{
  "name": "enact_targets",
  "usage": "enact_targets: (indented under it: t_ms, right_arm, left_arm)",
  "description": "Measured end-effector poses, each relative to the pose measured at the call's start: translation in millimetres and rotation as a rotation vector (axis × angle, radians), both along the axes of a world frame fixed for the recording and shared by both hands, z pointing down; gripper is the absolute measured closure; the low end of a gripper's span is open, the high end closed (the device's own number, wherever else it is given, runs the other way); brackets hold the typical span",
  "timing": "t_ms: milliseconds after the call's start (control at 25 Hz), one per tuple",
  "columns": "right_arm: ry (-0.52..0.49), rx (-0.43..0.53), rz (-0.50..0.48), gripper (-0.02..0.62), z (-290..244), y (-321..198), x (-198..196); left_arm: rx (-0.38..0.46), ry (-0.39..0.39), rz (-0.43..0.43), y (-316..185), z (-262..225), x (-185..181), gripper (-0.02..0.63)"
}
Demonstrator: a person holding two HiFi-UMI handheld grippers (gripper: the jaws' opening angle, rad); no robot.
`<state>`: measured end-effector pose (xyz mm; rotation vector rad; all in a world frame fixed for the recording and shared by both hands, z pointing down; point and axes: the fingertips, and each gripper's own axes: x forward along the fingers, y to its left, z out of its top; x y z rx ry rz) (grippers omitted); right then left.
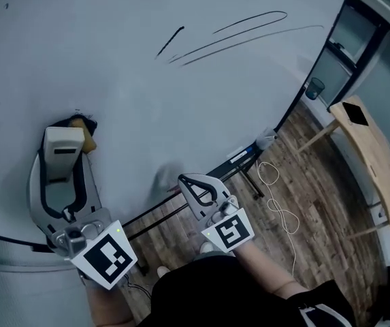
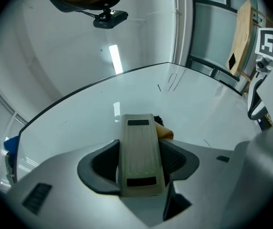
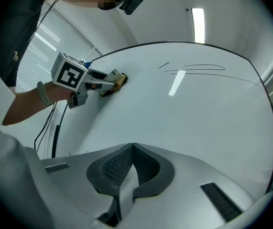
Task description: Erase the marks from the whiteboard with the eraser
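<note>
Beige plastic forms the back of the eraser (image 1: 63, 142), which the left gripper (image 1: 63, 157) grasps by its long sides. Its dark and tan pad end appears to rest against the whiteboard (image 1: 147, 101) at the lower left. The right gripper (image 1: 188, 182) is clenched on nothing and hangs near the board's lower edge.

**Location of work.** The marks (image 1: 229, 36) are several long thin black strokes near the upper middle of the board, well apart from the eraser.

**Hazards (judged)**
- Slip in the grasp: the eraser is pinched only across its smooth sides. Heavy pressure against the board, or a fast sweep, could pivot it or push it out from between the jaws.
- Partial wipe: if the pad meets the board on one edge only, streaks are likely. The palest, longest stroke runs furthest right and could be missed by a short pass.
- Collision: the idle right gripper sits close to the board frame and could knock it during a wide sweep.
- Footing: a pale cable (image 1: 280, 203) lies looped on the wooden floor below the board and could catch a foot.

**Markings.** No brand or legible text is visible. The eraser back carries two dark rectangular patches, unreadable. The gripper cubes show black-and-white square patterns only. The board strokes form no letters.
</note>
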<state>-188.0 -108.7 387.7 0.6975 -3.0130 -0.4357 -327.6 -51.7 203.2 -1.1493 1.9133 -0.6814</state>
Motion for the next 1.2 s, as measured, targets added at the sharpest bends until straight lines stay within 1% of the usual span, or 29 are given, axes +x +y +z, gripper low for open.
enact_targets:
  t_ms: [160,360,560,680,760,920,1040,1200]
  right_arm:
    - [-0.006,0.0,0.014,0.568,-2.9,-20.6,25.6]
    - [0.008,0.009,0.054,0.569,-17.8,-30.0,69.2]
    - [-0.025,0.01,0.164,0.568,-16.6,-49.5,113.2]
    - [-0.039,0.014,0.244,0.568,-24.6,-43.6,129.9]
    - [-0.046,0.013,0.298,0.568,-28.6,-36.2,139.2]
    - [-0.034,0.007,0.381,0.568,-27.1,-23.0,159.5]
    - [-0.038,0.014,0.411,0.568,-29.3,-16.5,168.8]
    - [-0.02,-0.01,0.421,0.568,3.5,14.2,143.9]
  left_arm:
    - [0.023,-0.005,0.014,-22.5,-16.8,22.9,0.342]
    - [0.033,-0.019,0.046,-40.3,-51.6,65.2,0.341]
    - [0.031,-0.043,0.127,-91.9,-59.1,110.4,0.342]
    - [0.059,-0.047,0.179,-109.7,-70.7,127.9,0.342]
    - [0.062,-0.046,0.206,-120.1,-76.9,136.8,0.341]
    - [0.056,-0.045,0.226,-130.6,-86.8,149.3,0.341]
    - [0.08,-0.088,0.233,-133.5,-90.3,157.5,0.341]
    - [0.093,-0.101,0.233,-98.3,-54.7,124.6,0.341]
